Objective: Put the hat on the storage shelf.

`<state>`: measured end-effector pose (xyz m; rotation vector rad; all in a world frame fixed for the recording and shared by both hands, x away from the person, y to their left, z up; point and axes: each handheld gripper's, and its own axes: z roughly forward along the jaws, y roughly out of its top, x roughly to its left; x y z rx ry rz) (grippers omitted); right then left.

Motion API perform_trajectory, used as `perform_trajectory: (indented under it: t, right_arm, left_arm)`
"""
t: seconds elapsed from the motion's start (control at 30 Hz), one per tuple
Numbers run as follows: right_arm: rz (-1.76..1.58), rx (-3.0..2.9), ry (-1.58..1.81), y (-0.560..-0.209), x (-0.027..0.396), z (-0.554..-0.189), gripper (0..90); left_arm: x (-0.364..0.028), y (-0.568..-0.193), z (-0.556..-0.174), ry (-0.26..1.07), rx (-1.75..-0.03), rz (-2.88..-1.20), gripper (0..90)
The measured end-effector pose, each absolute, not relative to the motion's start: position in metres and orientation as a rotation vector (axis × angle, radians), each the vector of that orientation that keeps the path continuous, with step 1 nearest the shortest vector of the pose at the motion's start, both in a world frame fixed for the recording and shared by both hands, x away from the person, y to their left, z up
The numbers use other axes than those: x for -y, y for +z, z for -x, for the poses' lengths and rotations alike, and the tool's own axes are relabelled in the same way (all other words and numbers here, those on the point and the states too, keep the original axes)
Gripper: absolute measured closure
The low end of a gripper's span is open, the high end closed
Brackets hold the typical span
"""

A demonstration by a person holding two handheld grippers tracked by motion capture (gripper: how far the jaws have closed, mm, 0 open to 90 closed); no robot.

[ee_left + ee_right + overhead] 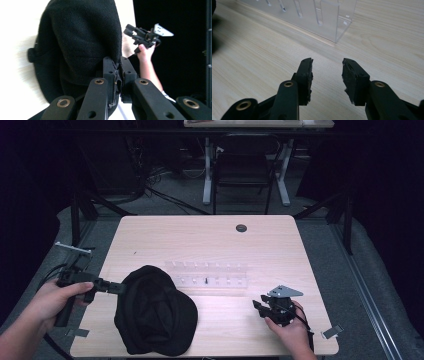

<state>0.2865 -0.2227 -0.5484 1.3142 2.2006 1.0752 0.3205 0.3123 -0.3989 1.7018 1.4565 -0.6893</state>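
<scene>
Between the jaws of the left gripper [119,287] sits the edge of a black cap [155,312], pinched tight at its rim; the left gripper view shows the dark knit fabric [82,42] squeezed between the two pads, with the rest of the cap spreading away from the jaws over the pale wooden counter [210,237]; the cap lies on the near left part of the counter, its far side just beside a clear acrylic rack [210,275]; to the right of the cap and apart from it, the right gripper [260,306] rests low over the counter in the person's right hand [290,330], its jaws spread with nothing between them; ahead of those jaws, in the right gripper view, stands the slotted end of the rack [329,20] on bare wood.
</scene>
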Motion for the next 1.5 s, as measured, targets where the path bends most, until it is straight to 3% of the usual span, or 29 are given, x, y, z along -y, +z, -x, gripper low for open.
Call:
perform_trajectory:
  t: [0.33,0.7,1.03,1.5]
  right_arm:
    - [-1.314,-2.201,1.074,-0.548,0.223,-0.287,59.6]
    - [-1.313,-2.202,1.075,-0.548,0.223,-0.287,59.5]
    - [-1.315,-2.202,1.070,-0.549,0.223,-0.287,59.5]
    - [-1.322,-2.205,1.078,-0.549,0.225,-0.288,59.5]
  left_arm:
    - [-0.309,-0.380,-0.320,-0.736,-1.394,-1.617,85.6]
    - [-0.307,-0.347,-0.326,-0.636,-1.380,-1.612,85.6]
    - [-0.308,-0.323,-0.337,-0.628,-1.348,-1.532,85.5]
    - [-0.278,-0.305,-0.362,-0.617,-1.296,-1.511,85.5]
